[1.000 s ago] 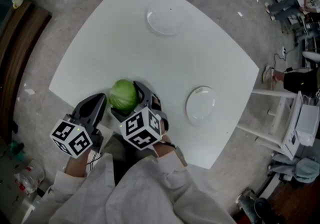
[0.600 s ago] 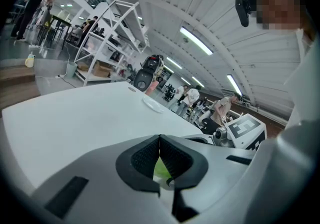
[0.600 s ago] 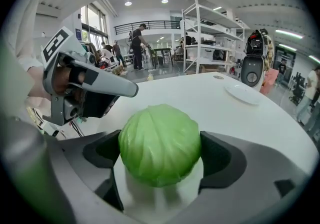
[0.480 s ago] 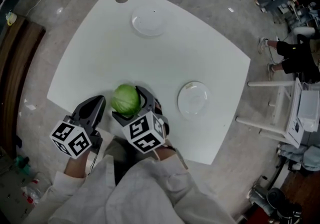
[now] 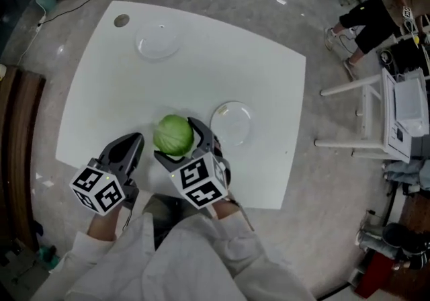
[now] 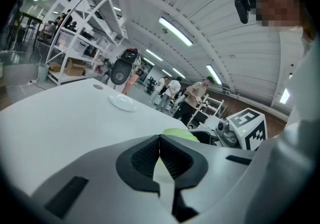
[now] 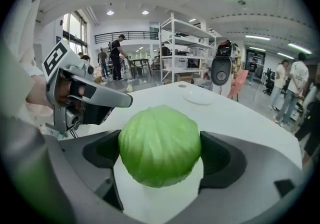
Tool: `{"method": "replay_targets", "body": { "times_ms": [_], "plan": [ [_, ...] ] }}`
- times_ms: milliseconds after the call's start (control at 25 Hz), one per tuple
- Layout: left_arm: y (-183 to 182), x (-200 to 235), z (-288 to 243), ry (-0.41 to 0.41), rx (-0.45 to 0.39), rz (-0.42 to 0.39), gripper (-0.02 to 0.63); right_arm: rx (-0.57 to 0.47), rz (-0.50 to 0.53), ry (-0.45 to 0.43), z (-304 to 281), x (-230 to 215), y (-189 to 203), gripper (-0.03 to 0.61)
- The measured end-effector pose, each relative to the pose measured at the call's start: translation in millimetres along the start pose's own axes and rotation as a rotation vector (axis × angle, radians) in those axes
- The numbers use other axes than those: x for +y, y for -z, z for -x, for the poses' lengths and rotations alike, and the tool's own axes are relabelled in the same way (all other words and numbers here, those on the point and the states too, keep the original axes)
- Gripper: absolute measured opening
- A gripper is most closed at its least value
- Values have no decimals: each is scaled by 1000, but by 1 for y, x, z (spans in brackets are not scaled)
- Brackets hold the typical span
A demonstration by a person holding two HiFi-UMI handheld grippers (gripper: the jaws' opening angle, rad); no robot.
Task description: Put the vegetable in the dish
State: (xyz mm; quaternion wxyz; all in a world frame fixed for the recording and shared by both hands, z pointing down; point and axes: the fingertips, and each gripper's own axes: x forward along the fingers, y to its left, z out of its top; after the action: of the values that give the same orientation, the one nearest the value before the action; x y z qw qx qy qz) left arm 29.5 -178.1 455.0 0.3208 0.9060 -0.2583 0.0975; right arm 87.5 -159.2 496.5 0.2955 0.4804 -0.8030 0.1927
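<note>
Cabbage (image 5: 174,134) is the vegetable here, and you have it between the jaws of your right gripper (image 5: 180,140).

Under it all lies the white table (image 5: 201,71), which fills most of the head view.

Your right gripper is held over the table's near part. In the right gripper view (image 7: 160,153) both dark pads press on the green head (image 7: 159,145), one on each flank, and its pale leaves bulge out above them. Whether its underside touches the tabletop, I cannot tell.

Your left gripper (image 5: 132,144) is just beside it, at the table's near edge. In the left gripper view (image 6: 160,155) its ribbed pads meet with nothing between them.

The nearer dish (image 5: 232,121), white and bare, lies just to the right of the cabbage, close by but apart from it. The farther dish (image 5: 157,42), also bare, lies well apart, towards the far left corner. It shows as a small pale disc in both gripper views (image 6: 123,102) (image 7: 199,97).

A small round hole (image 5: 121,21) marks the tabletop near that far corner, just beside the farther dish.
</note>
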Motion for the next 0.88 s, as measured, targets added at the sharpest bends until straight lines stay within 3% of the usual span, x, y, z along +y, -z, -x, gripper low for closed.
{"method": "replay_targets", "body": {
  "times_ms": [200,480,880],
  "plan": [
    [-15,-34,-36,96,44,-77,8,-30,-80,123,35,-48,7,466],
    [-7,-70,-68,173,120,-132,8,-48,-174,228,75,-92,26,466],
    [2,-98,-117,230,187,-168,8,-36,-267,283,87,-142,64,466]
  ]
}}
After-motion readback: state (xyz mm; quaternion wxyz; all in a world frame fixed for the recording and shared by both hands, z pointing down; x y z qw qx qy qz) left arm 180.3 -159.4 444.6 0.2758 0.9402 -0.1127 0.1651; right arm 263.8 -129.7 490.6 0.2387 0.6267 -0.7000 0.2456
